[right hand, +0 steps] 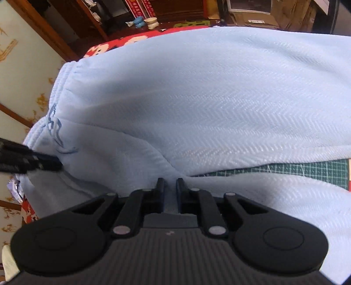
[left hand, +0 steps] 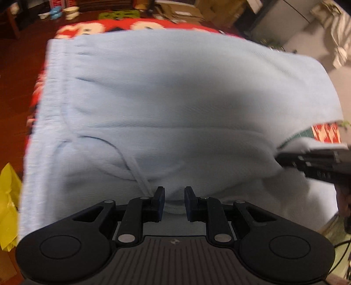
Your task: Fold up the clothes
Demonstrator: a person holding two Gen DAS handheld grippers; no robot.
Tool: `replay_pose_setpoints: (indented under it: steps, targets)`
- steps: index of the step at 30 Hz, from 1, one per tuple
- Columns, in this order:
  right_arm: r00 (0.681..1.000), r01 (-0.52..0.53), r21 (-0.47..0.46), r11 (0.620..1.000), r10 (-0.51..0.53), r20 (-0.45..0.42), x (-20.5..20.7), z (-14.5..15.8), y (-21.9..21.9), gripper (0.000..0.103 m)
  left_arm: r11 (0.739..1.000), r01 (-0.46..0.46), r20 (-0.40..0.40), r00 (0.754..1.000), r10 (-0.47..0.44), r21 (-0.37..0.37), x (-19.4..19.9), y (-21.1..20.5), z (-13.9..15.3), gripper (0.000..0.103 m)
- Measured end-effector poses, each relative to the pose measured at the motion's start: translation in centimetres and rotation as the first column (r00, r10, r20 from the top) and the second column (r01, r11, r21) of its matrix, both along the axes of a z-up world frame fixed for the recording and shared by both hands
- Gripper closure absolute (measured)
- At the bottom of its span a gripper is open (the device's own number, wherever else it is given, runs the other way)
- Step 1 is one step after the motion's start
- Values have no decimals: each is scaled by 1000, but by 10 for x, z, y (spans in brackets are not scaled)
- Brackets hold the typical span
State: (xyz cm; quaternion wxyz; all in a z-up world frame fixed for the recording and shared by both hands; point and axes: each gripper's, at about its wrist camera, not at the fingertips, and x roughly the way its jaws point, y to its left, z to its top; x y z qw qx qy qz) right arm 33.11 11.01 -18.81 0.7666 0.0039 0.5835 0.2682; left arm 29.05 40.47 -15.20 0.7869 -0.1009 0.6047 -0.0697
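A light blue fleece garment point(left hand: 175, 98) with an elastic waistband point(left hand: 52, 92) and a drawstring point(left hand: 140, 175) fills both views, lying over a red patterned cloth point(left hand: 87, 28). My left gripper point(left hand: 174, 197) is at its near edge, the fingers pinching a thick fold of the fabric. Blue embroidery point(right hand: 54, 129) shows near the waistband in the right wrist view. My right gripper point(right hand: 170, 186) is shut on another part of the near edge, which is lifted off a green cutting mat point(right hand: 307, 173). Each gripper shows in the other's view: the right gripper point(left hand: 307, 160), the left gripper point(right hand: 43, 163).
A yellow bag point(left hand: 8, 208) lies at the left edge. Bowls point(left hand: 71, 12) and a blue item point(left hand: 54, 12) stand beyond the cloth's far end. Cardboard boxes point(left hand: 182, 11) are stacked behind. A patterned wall point(right hand: 26, 72) is on the left.
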Motion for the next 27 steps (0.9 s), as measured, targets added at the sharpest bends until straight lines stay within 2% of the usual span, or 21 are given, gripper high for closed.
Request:
replay_pose_setpoints:
  steps: [3,7,11,14,17,19,22,25,27]
  targets:
    - [999,25,-9,1000,-25,-39,-2,1,-6,92,998,-55,45,998,54,17,5,24,12,74]
    - [994,57,-23,998,-59,-91,-5,3,-14,92,992,-123,91,989,120,34,17,55,27,72]
    - [986,82,-30,996,-85,-141,-7,5,-22,91,988,-133,122,985,124,73,35,77,30,67]
    - [978,134,-4,991,-133,-162,6,13,-27,89,986,-131,138,984,117,98,45,83,26,66]
    - [968,218,47,975,-210,-140,21,28,-40,80,987,-129,126,985,117,98,63,88,15,63]
    - [954,288,68,955,-280,-110,35,36,-50,73,987,-124,117,987,111,105,69,89,10,63]
    - [933,350,12,937,-348,-88,55,32,-62,68,987,-114,105,989,102,117,77,89,5,61]
    - [892,384,-87,919,-394,-223,64,8,-73,68,988,-101,110,990,88,119,83,88,3,56]
    - [848,446,-62,893,-443,-292,58,1,-86,63,988,-103,117,989,89,114,85,88,4,56]
